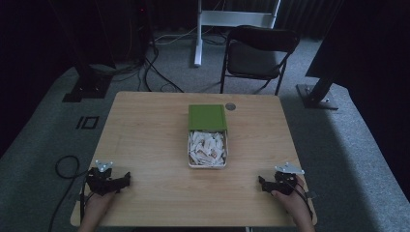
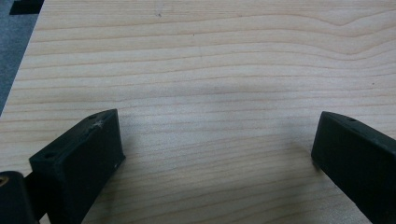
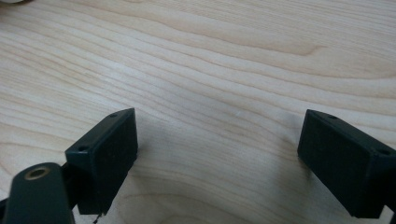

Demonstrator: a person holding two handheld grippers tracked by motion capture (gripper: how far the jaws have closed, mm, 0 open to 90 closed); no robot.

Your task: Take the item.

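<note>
a light wooden table (image 1: 145,145) stands on grey carpet, and near its middle, a little toward the far edge, sits an open white tin (image 1: 207,149) filled with small white packets (image 1: 208,146) that carry bits of orange print. its green lid (image 1: 207,117) lies flat just beyond the tin, touching or nearly touching the far rim. a small round grey disc (image 1: 230,106) rests on the wood just right of the lid's far corner. the left gripper (image 1: 126,178) rests near the table's near left corner, held by the person's left hand (image 1: 96,200), with its grey three-cornered plate on top and its jaws pointing toward the centre of the table. in the left gripper view the jaws stand wide apart, with bare wood grain between them and nothing held. the right gripper (image 1: 261,182) lies near the near right corner in the person's right hand (image 1: 290,198), well apart from the tin, its jaws pointing inward too. in the right gripper view those jaws are also spread wide over bare wood, empty. beyond the table a black folding chair (image 1: 258,53) stands on the carpet, with black cables (image 1: 150,67) trailing to its left and a white frame leg (image 1: 198,34) behind.
</note>
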